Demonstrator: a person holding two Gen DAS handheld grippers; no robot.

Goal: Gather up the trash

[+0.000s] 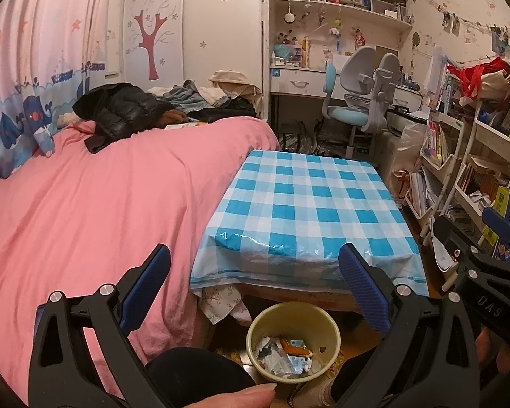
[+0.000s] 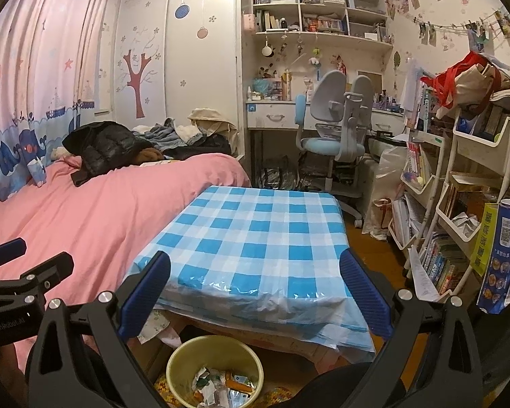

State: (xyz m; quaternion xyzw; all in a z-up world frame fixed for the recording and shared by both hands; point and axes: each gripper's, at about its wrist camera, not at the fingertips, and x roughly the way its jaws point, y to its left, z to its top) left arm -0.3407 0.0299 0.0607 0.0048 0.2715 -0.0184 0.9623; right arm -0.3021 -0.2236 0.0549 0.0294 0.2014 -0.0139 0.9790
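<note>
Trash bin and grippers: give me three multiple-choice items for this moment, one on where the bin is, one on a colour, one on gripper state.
1. Where does the trash bin stand?
A. On the bed
B. On the floor at the near edge of the low table
C. On the desk chair

2. What colours is the tablecloth?
A. Red and black stripes
B. Plain green
C. Blue and white check

3. How is the left gripper?
A. Open and holding nothing
B. Shut on a wrapper
C. Shut on the bin rim

Answers:
1 B, the yellow bin sits on the floor just below the table's front edge, with wrappers inside.
2 C, blue and white squares cover the whole top.
3 A, its blue fingers stand wide apart with nothing between them; the right gripper looks the same.
</note>
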